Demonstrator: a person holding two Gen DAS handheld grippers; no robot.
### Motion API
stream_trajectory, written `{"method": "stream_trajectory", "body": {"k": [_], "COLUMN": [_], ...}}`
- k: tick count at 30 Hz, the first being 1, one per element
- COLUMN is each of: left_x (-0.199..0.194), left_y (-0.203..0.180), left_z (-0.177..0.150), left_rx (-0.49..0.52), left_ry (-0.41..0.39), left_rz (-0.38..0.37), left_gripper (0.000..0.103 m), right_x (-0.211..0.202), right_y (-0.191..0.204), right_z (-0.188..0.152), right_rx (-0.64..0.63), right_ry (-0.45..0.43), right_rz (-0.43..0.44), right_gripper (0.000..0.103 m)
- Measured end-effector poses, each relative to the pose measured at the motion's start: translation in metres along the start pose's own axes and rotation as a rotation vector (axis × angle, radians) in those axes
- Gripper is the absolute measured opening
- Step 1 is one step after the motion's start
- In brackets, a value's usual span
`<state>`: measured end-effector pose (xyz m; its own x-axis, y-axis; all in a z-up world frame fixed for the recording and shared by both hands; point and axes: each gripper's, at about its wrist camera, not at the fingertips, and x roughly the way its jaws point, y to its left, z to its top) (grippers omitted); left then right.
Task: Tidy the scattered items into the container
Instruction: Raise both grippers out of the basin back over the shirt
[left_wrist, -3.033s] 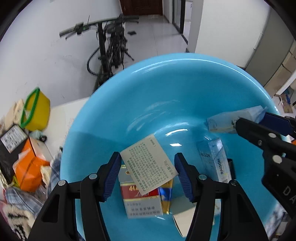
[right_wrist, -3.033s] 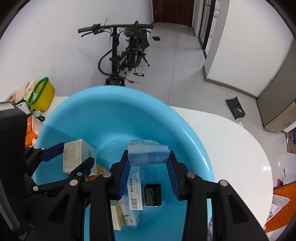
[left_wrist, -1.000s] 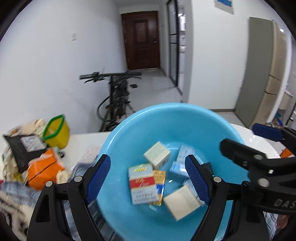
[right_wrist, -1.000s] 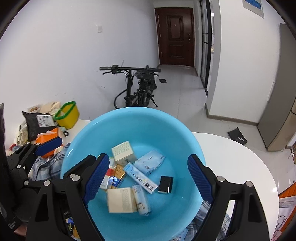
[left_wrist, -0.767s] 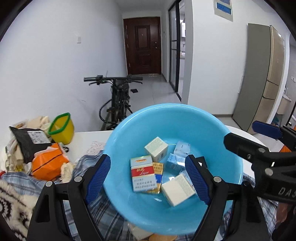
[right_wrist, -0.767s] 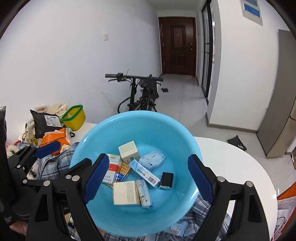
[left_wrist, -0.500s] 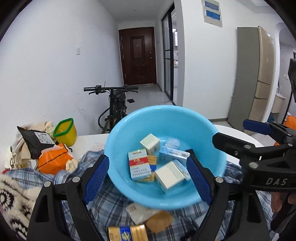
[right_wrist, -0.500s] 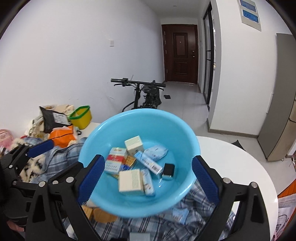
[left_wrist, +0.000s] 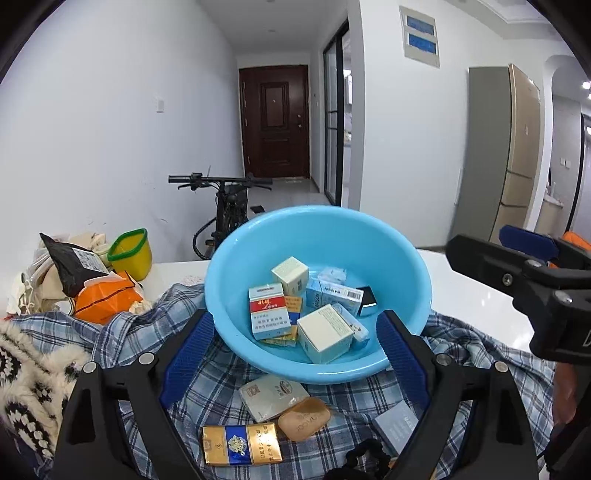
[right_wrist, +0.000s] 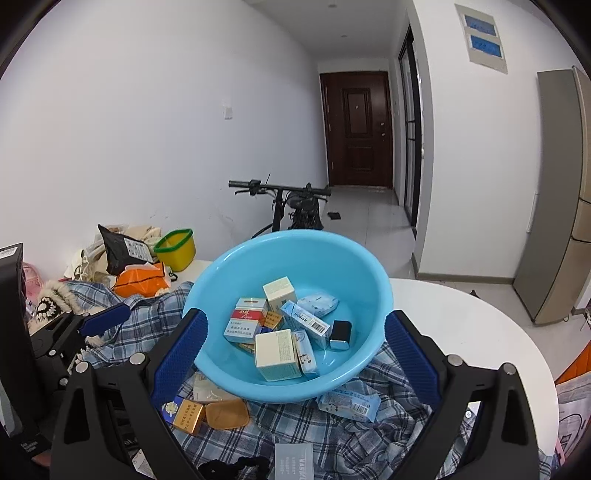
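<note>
The round sky-blue plastic basin (right_wrist: 373, 280) sits on checked cloth, already heaped with small cartons. In front of it lie a gold-and-blue packet (left_wrist: 241, 448) and tan oval case (left_wrist: 304, 418), awaiting pickup. Left gripper (left_wrist: 295, 349) is opening, right gripper (right_wrist: 295, 354) spread wide; both empty.

Blue basin (right_wrist: 354, 384) of boxes between empty tongs (right_wrist: 295, 354)

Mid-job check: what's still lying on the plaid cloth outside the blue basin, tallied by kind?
Boxes: 2, gold box, grey box
Packets: 2, white packet, blue packet
Tan case: 1
Black scrunchie: 1
Total: 6
</note>
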<state>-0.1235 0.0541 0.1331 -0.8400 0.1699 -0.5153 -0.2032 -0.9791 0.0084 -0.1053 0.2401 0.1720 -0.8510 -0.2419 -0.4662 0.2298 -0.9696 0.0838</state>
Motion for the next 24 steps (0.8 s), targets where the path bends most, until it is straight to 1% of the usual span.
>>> {"method": "stream_trajectory", "body": {"k": [2, 4, 8, 10, 12, 14, 15, 17, 19, 24], "left_x": [-0.004, -0.005, -0.004, -0.001, 0.004, 0.004, 0.003, 0.004, 0.006, 0.006], "left_y": [0.002, 0.002, 0.001, 0.001, -0.002, -0.003, -0.005, -0.006, -0.006, -0.002], "left_z": [-0.002, -0.008, -0.024, -0.034, -0.044, -0.055, -0.061, -0.071, -0.081, -0.096], "left_rx": [-0.006, 0.003, 0.009, 0.011, 0.019, 0.017, 0.023, 0.029, 0.024, 0.006], "left_ry": [-0.012, -0.007, 0.024, 0.056, 0.114, 0.122, 0.124, 0.133, 0.150, 0.171], "left_rz": [0.010, 0.026, 0.009, -0.003, -0.025, -0.034, -0.023, -0.015, -0.024, -0.025], "left_gripper": [0.092, 0.092, 0.092, 0.092, 0.092, 0.092, 0.092, 0.092, 0.092, 0.092], "right_x": [-0.003, -0.005, -0.005, -0.004, -0.003, -0.001, 0.000, 0.003, 0.005, 0.003], "right_y": [0.000, 0.000, 0.003, 0.004, 0.003, 0.001, -0.001, -0.004, -0.007, -0.009], "right_z": [-0.005, -0.012, -0.033, -0.045, -0.057, -0.069, -0.075, -0.086, -0.096, -0.117], "right_rx": [0.005, 0.004, -0.029, -0.036, -0.032, -0.017, -0.001, 0.035, 0.072, 0.091], "right_ry": [-0.016, -0.017, 0.006, 0.027, 0.049, 0.072, 0.089, 0.127, 0.159, 0.175], "right_rz": [0.010, 0.006, -0.024, -0.031, -0.035, -0.037, -0.034, -0.011, 0.006, -0.024], "right_gripper": [0.098, 0.099, 0.099, 0.099, 0.099, 0.099, 0.099, 0.099, 0.099, 0.099]}}
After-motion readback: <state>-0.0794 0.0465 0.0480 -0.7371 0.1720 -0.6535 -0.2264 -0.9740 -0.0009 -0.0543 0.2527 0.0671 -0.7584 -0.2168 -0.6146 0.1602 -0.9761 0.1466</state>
